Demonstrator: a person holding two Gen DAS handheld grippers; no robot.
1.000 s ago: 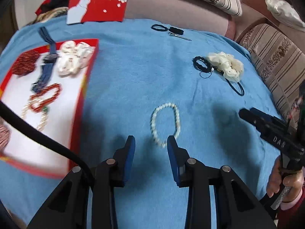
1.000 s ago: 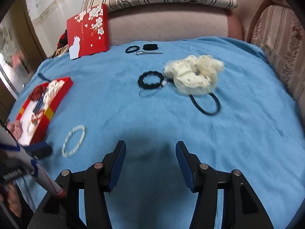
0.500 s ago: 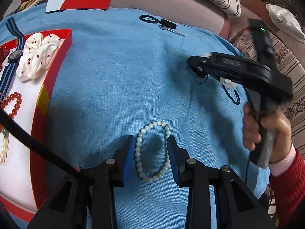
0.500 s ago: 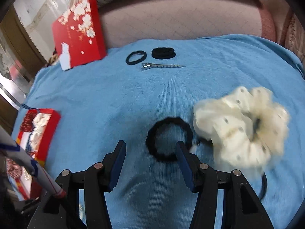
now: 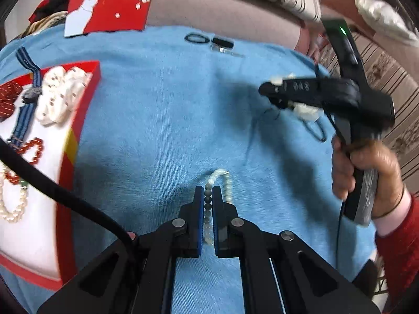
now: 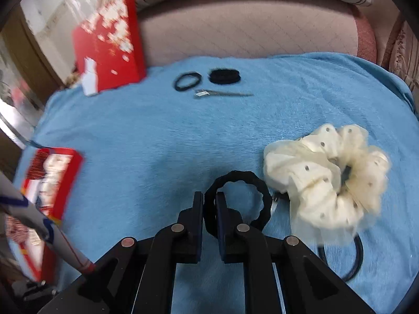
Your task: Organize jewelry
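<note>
My left gripper (image 5: pixel 208 192) is shut on the white pearl bracelet (image 5: pixel 226 183), which lies squeezed into a narrow loop on the blue cloth. My right gripper (image 6: pixel 209 196) is shut on the left side of the black hair tie (image 6: pixel 251 180); it also shows in the left wrist view (image 5: pixel 272 93). The cream scrunchie (image 6: pixel 324 180) lies just right of the tie, over a thin black elastic (image 6: pixel 351 264). The red tray (image 5: pixel 39 172) at the left holds a blue watch (image 5: pixel 25 115), a white scrunchie (image 5: pixel 59 95), red beads (image 5: pixel 31 149) and a pearl necklace (image 5: pixel 13 209).
A red flowered box lid (image 6: pixel 107 47) leans on the sofa at the back left. A thin black hair tie (image 6: pixel 187 81), a black coil (image 6: pixel 224 76) and a metal hair clip (image 6: pixel 222 93) lie at the back of the blue cloth (image 6: pixel 157 136). Striped cushions border the back and right.
Both grippers were open and have closed: the left on the pearl bracelet, the right on the black hair tie. The bracelet loop has been squeezed narrow.
</note>
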